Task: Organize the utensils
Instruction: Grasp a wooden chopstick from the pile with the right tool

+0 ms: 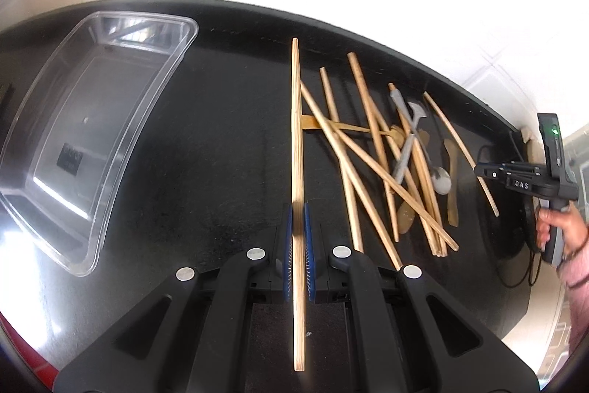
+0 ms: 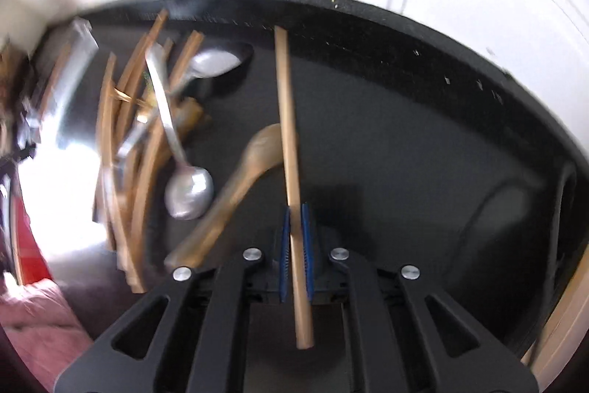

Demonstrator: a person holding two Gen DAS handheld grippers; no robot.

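Black table (image 1: 228, 142): open bare strip down the middle, between the clear plastic tray (image 1: 92, 135) at left and the utensil heap at right.
Tray: empty inside, raised walls all round.
Heap: crossed wooden chopsticks (image 1: 353, 157), grey spoons (image 1: 440, 179) and wooden spoons (image 1: 451, 179) overlapping, no gaps wide enough between them.
Right of the heap: bare table (image 2: 423, 142), passable, with a black cable (image 2: 489, 205) lying near the edge.

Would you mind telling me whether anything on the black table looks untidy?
Yes: the wooden chopsticks, grey metal spoon and flat wooden pieces lie criss-crossed in a loose heap, while the clear plastic tray beside them holds nothing.
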